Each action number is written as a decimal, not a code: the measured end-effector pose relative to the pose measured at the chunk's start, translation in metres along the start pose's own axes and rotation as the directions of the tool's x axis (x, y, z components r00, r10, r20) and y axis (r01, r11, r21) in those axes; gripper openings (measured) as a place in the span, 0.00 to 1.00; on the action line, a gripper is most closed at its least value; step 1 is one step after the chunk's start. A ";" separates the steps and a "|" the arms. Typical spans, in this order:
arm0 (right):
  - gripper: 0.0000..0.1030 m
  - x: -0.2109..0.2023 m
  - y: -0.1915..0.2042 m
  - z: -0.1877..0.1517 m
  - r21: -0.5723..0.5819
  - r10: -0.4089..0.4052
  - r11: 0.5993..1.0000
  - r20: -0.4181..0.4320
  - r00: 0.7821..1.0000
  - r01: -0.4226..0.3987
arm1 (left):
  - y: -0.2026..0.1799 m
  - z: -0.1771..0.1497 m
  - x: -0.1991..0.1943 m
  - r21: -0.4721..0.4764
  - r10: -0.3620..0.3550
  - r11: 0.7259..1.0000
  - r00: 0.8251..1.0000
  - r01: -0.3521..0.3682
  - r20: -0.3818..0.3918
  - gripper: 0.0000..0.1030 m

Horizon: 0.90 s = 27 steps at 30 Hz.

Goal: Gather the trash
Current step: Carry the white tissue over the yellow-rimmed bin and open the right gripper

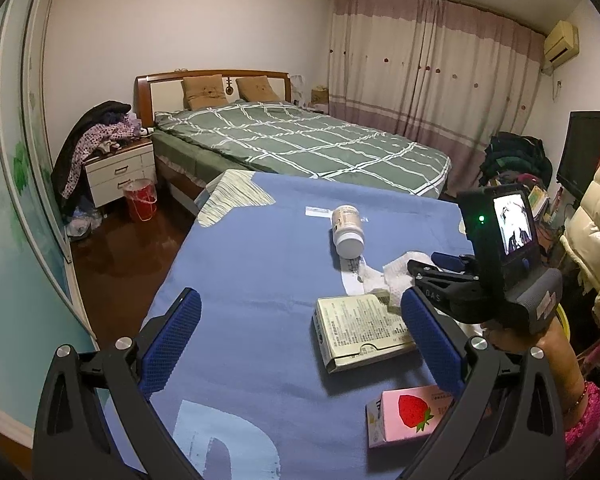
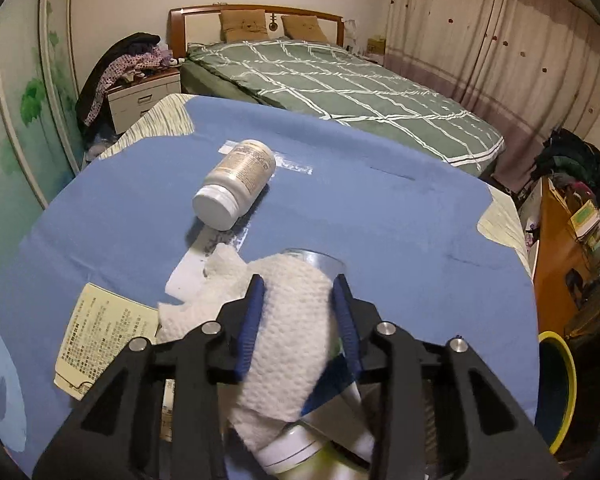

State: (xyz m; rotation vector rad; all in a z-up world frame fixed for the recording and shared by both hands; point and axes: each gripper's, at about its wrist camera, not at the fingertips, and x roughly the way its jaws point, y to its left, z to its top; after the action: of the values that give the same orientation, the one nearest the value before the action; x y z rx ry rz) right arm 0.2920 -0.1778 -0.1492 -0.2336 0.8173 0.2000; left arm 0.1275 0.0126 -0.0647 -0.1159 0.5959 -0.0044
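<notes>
On the blue cloth of the table (image 1: 240, 280) lie a white bottle (image 1: 348, 228) on its side, a crumpled white paper towel (image 1: 394, 280), a beige printed box (image 1: 360, 328) and a pink strawberry carton (image 1: 408, 416). My left gripper (image 1: 300, 308) is open and holds nothing, low over the near side of the table. My right gripper (image 2: 298, 286) is shut on the paper towel (image 2: 288, 320), its blue pads pressing both sides. The towel drapes over a clear container (image 2: 324, 262). The bottle (image 2: 236, 184) lies beyond it and the beige box (image 2: 100, 336) to its left.
A bin with a yellow rim (image 2: 556, 392) stands off the table's right side. A red bucket (image 1: 140, 200) sits on the floor by the nightstand (image 1: 120, 168). The green bed (image 1: 300, 144) lies behind the table, with clutter and shelves at the right.
</notes>
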 end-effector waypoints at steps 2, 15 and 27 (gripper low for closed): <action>0.06 -0.005 -0.003 0.002 0.006 -0.004 1.000 0.020 1.000 0.004 | -0.001 0.000 0.000 0.001 -0.002 1.000 1.000 0.002 0.000 0.95; 0.07 -0.084 -0.069 0.012 0.170 0.109 0.975 0.200 0.974 -0.144 | -0.001 -0.002 0.007 -0.003 -0.013 1.000 1.000 0.013 -0.020 0.95; 0.07 -0.126 -0.105 0.009 0.218 0.225 0.931 0.290 0.930 -0.293 | -0.024 -0.004 0.016 0.034 -0.036 0.999 0.998 0.037 -0.042 0.95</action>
State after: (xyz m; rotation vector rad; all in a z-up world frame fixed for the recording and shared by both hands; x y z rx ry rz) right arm 0.2421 -0.2866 -0.0360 0.1487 0.6016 0.3647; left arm 0.1388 -0.0119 -0.0741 -0.0935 0.6344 -0.0528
